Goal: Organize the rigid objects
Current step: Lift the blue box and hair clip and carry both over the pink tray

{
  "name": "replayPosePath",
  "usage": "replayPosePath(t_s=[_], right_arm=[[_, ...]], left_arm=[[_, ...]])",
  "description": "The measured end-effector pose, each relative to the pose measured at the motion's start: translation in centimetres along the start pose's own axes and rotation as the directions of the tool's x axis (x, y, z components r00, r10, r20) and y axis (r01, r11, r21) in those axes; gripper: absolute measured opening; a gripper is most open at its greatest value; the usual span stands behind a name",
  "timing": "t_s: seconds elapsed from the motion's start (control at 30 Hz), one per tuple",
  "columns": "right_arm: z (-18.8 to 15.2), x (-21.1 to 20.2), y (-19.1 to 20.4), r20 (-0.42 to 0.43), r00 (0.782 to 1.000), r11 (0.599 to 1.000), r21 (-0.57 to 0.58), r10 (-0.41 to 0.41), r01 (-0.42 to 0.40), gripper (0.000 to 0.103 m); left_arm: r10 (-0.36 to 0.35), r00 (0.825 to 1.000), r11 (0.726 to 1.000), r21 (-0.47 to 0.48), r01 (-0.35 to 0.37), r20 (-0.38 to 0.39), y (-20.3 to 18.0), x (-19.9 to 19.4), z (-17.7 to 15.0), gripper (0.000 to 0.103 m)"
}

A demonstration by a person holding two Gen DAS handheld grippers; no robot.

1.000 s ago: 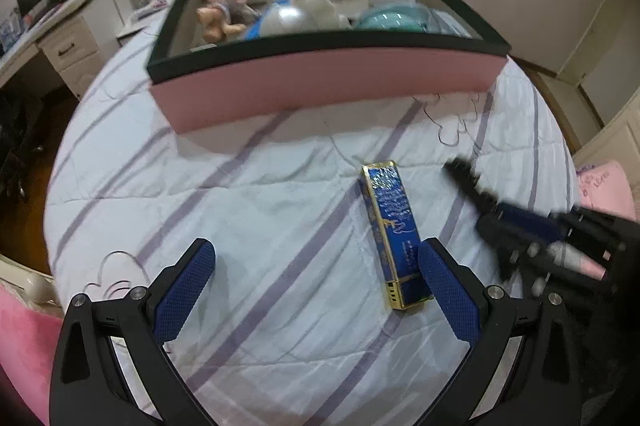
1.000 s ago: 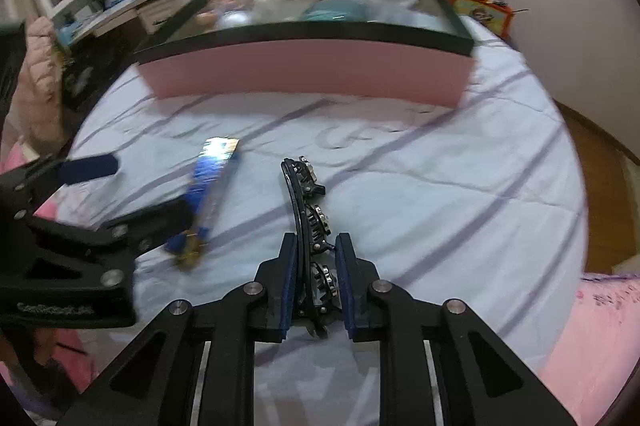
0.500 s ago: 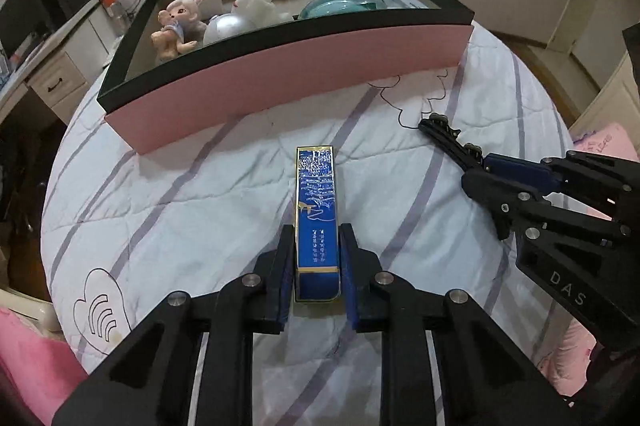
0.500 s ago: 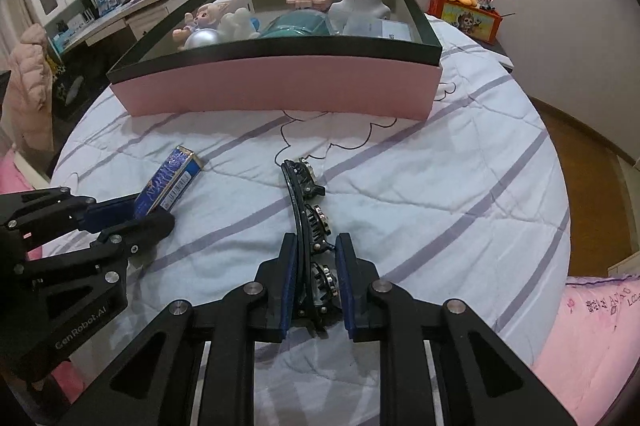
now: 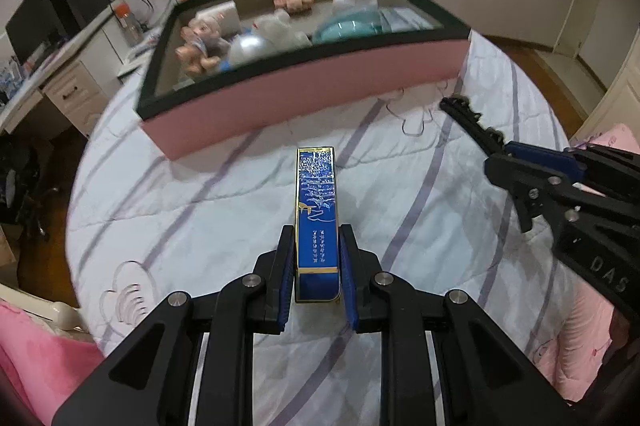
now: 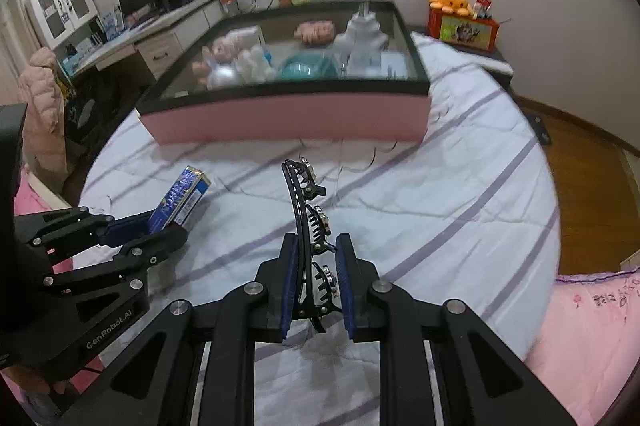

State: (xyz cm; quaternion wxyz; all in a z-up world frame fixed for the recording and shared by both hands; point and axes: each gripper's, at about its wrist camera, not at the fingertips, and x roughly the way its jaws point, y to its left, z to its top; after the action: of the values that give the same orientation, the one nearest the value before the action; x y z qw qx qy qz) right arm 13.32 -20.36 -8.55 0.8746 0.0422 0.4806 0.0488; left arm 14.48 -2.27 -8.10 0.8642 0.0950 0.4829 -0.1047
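Left gripper (image 5: 316, 266): pads clamped on the near end of a long blue-and-gold rectangular box (image 5: 316, 222), held above the striped white quilt (image 5: 200, 209), short of the pink, black-rimmed storage box (image 5: 304, 93). Right gripper (image 6: 316, 282): closed on a curved black toothed hair clip (image 6: 306, 209), likewise clear of the quilt. Risk: both grips are end-on, so either item may pivot, slip, or strike the rim on entry.

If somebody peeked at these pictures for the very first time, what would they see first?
Probably the shiny blue box pinched in the left gripper, held above the striped bed cover. Next, the black hair claw clamped in the right gripper. Behind both sits the big pink tray full of toys.
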Motion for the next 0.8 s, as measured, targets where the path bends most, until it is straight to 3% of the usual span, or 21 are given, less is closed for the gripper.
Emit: replayPosePath(t_s=[0.2, 0.37, 0.57, 0.8], right_arm=[[0.3, -4.2, 0.7, 0.106, 0.994, 1.0, 0.008, -0.008, 0.008, 0.019], [0.3, -9.0, 1.6, 0.23, 0.973, 1.0, 0.001, -0.016, 0.016, 0.019], [-0.1, -13.7, 2.4, 0.353, 0.935, 0.999, -0.016, -0.025, 0.033, 0.019], [-1.6, -17.0, 3.0, 0.436, 0.9, 0.999, -0.021, -0.029, 0.042, 0.019]], left_arm=[[0.04, 0.994, 0.999, -0.014, -0.039, 0.101, 0.7, -4.0, 0.4, 0.02], [0.082, 0.974, 0.997, -0.03, -0.077, 0.212, 1.4, -8.4, 0.4, 0.02], [0.162, 0.928, 0.987, -0.072, -0.146, 0.336, 2.1, -13.5, -0.5, 0.021], [0.2, 0.869, 0.979, -0.118, -0.164, 0.452, 2.8, -17.9, -1.9, 0.021]])
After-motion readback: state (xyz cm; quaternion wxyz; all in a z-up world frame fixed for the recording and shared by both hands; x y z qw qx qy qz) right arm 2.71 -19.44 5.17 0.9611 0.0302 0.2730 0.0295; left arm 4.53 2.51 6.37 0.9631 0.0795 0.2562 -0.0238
